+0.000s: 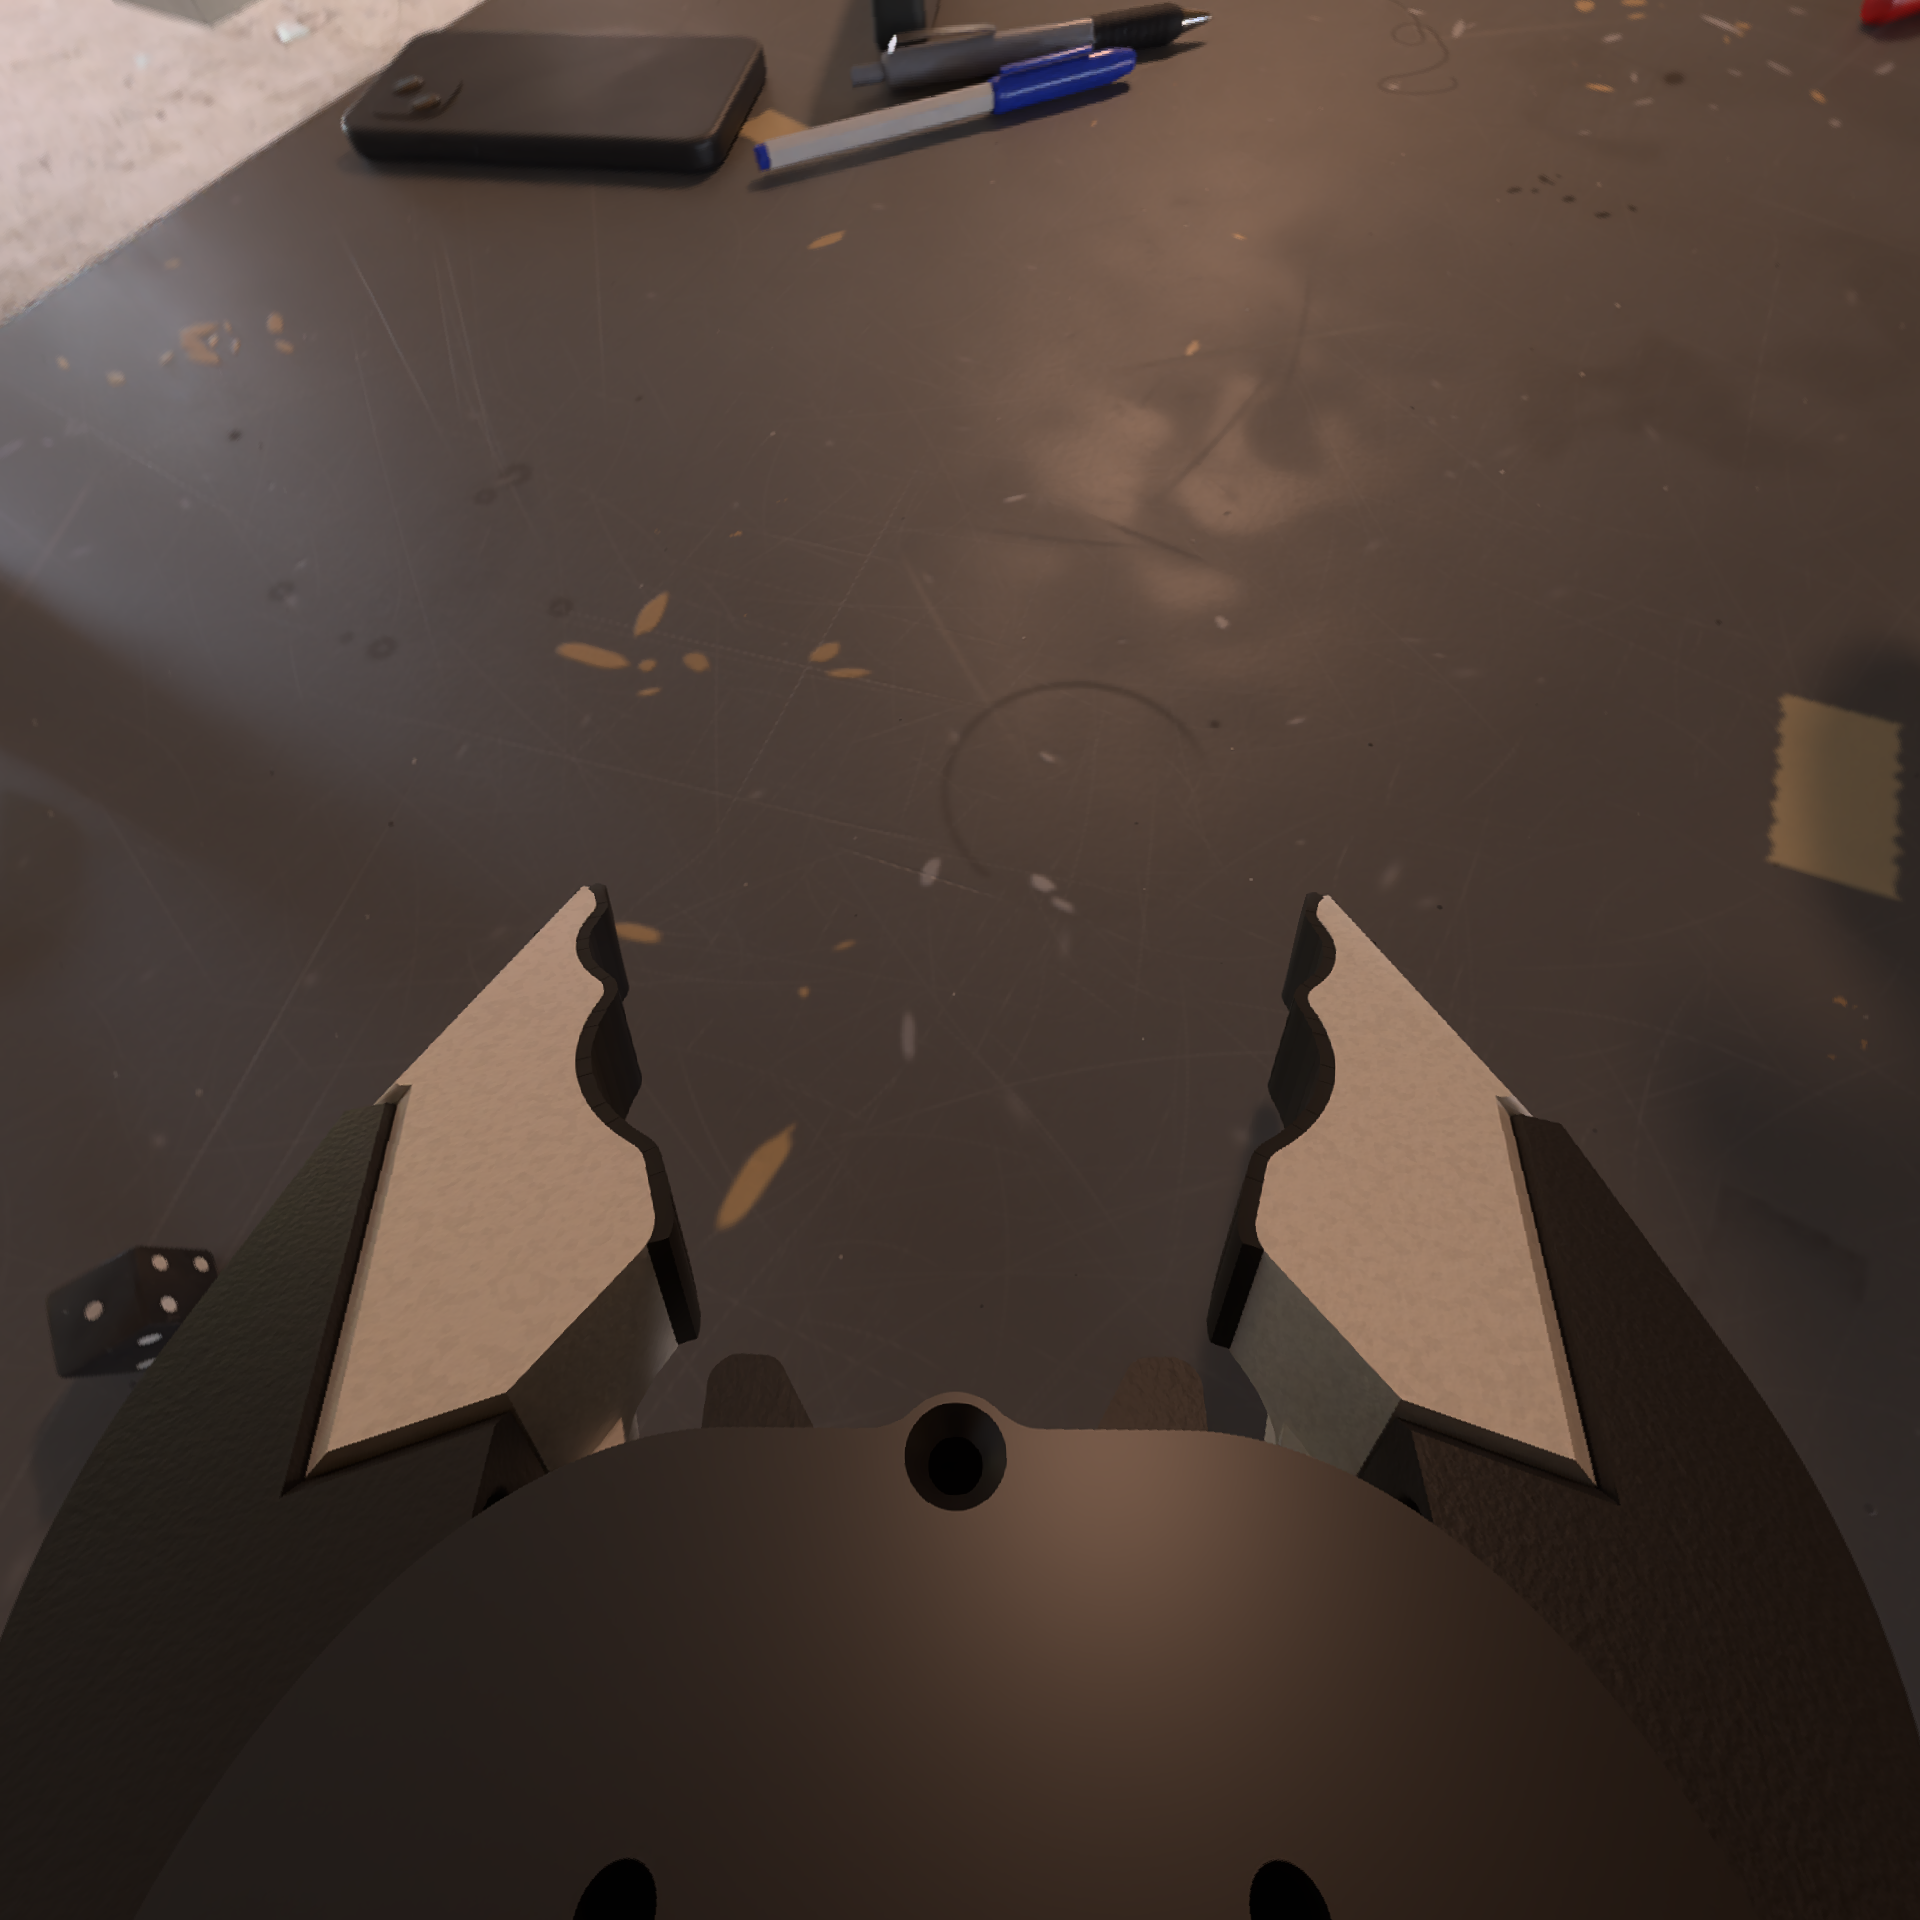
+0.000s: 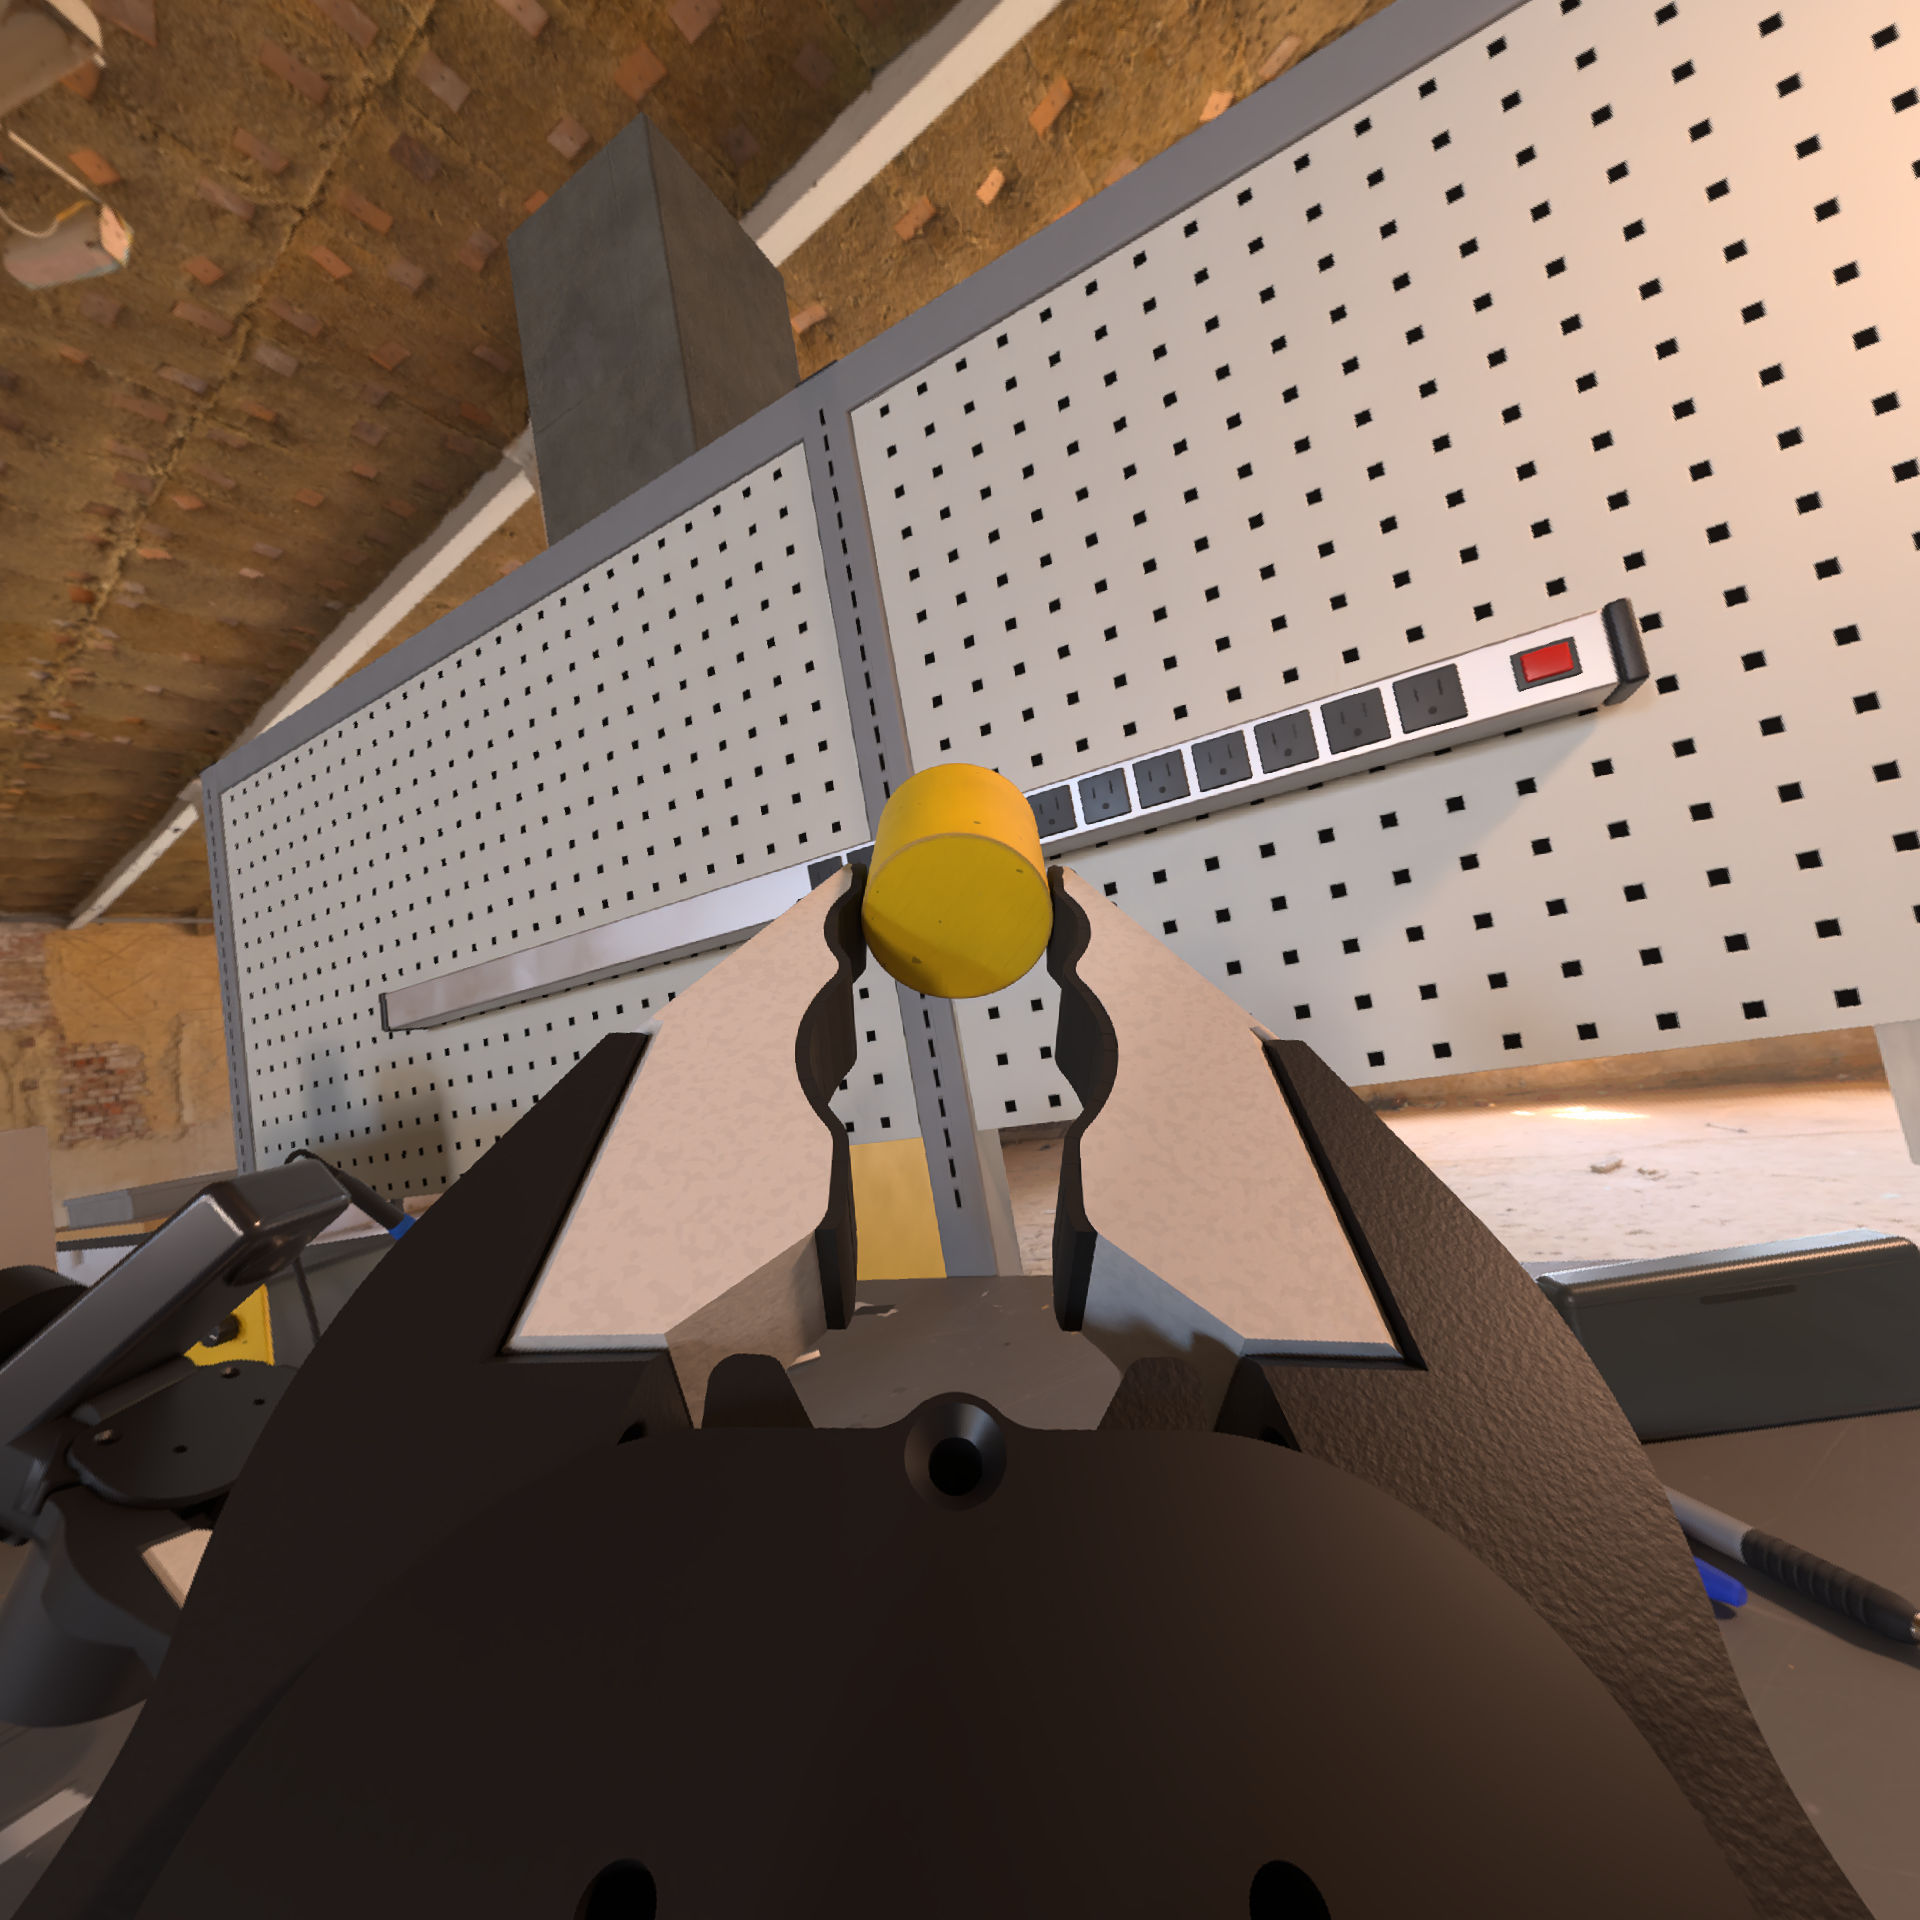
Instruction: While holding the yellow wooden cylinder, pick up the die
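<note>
In the left wrist view, my left gripper (image 1: 956,899) is open and empty, low over the dark scratched table (image 1: 935,468). The die (image 1: 120,1309), black with white pips, lies on the table at the far left, beside and partly behind the left finger. In the right wrist view, my right gripper (image 2: 954,883) is shut on the yellow wooden cylinder (image 2: 954,904), held at the fingertips and raised in the air, tilted up toward the pegboard (image 2: 1351,416).
A black phone (image 1: 551,99), a blue-capped marker (image 1: 945,109) and a dark pen (image 1: 1039,42) lie at the table's far edge. A strip of tan tape (image 1: 1834,795) is stuck at the right. A power strip (image 2: 1299,738) hangs on the pegboard. A dark case (image 2: 1745,1340) sits at the right.
</note>
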Controlling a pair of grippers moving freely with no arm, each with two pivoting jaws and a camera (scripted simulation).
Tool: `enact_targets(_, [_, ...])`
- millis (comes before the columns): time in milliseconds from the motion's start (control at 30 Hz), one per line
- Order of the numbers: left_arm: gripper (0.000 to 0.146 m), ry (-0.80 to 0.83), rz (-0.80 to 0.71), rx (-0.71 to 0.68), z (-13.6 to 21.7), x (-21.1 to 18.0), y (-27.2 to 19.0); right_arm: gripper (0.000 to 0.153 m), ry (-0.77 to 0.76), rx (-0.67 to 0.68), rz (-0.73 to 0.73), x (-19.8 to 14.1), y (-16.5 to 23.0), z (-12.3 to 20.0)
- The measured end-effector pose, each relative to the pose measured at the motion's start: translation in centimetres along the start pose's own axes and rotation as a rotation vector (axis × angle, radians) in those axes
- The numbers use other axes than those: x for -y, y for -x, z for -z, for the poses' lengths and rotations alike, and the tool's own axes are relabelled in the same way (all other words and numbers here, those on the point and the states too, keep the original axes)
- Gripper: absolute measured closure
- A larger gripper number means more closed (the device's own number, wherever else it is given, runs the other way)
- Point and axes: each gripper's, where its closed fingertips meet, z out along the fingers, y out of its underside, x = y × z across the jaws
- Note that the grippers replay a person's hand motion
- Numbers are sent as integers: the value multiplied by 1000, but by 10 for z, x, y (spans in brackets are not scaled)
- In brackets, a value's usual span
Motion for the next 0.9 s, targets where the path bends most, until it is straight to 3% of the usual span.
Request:
enact_targets(167, [13,18,96,-31,7,-3,8,118,20,5,-10,-4,0,-1])
enact_targets(300, [8,-22,105,-74,31,2,15,118,31,10,-22,-6,0,-1])
enact_targets(367, [11,-59,104,-31,47,4,33,118,37,12,-27,-8,0,-2])
enact_targets(500, [34,-48,195,63,73,-12,75,118,51,28,-13,-10,4,-3])
enact_targets(567, [56,40,182,41,78,-29,83,118,64,41,7,-11,7,-4])
enact_targets(633, [85,49,144,169,82,-36,103,118,87,60,23,-15,11,-5])
enact_targets(667, [92,32,166,242,83,-37,113,118,101,71,27,-18,14,-5])
enact_targets(800, [95,-25,410,257,76,-42,129,118,150,111,87,-30,25,-8])
enact_targets(900, [89,67,483,313,69,-56,145,118,177,136,188,-39,36,-8])
